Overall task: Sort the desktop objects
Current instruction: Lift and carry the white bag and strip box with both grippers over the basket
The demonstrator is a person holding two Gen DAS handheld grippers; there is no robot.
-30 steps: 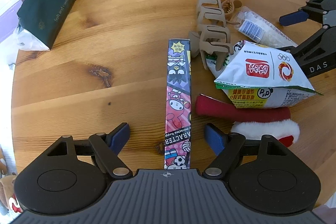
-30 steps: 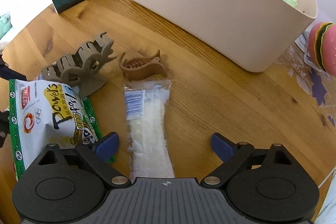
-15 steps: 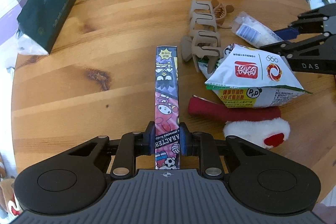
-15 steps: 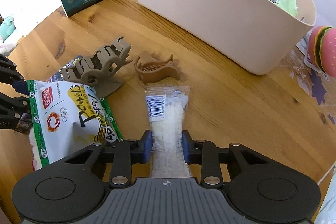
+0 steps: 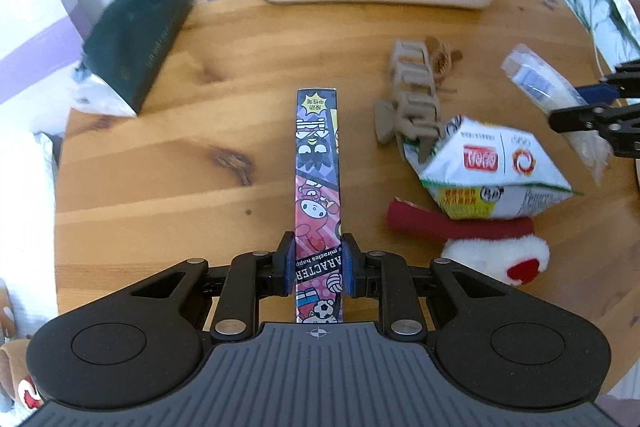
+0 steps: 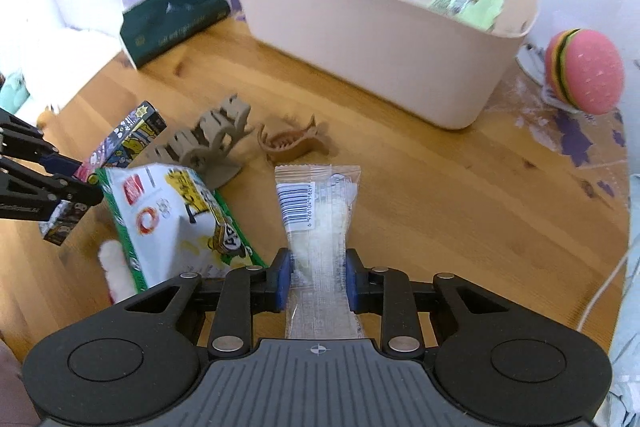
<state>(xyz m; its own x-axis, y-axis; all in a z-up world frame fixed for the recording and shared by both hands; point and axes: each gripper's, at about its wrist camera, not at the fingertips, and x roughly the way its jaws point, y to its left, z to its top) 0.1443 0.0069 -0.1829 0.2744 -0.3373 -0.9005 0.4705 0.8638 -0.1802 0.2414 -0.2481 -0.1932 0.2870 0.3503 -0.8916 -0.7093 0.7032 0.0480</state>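
My left gripper (image 5: 318, 263) is shut on a long narrow cartoon-printed box (image 5: 318, 163), its far end raised off the round wooden table (image 5: 180, 163). My right gripper (image 6: 318, 275) is shut on a clear snack packet with a barcode (image 6: 318, 211), also held above the table. Each gripper shows in the other's view: the right gripper (image 5: 592, 107) with its packet (image 5: 536, 79), the left gripper (image 6: 60, 175) with its box (image 6: 128, 131). A beige bin (image 6: 360, 39) stands at the back with a green packet (image 6: 468, 3) inside.
On the table lie a white-green chip bag (image 5: 492, 167), a red and white plush (image 5: 480, 239), a large grey-brown hair claw (image 5: 412, 99) and a small brown hair claw (image 6: 290, 143). A dark green tissue pack (image 5: 136, 39) sits at the left edge, a burger toy (image 6: 584, 71) at right.
Both grippers went from open to shut, the left on the cartoon box and the right on the clear packet. Both have since risen, lifting their items off the table.
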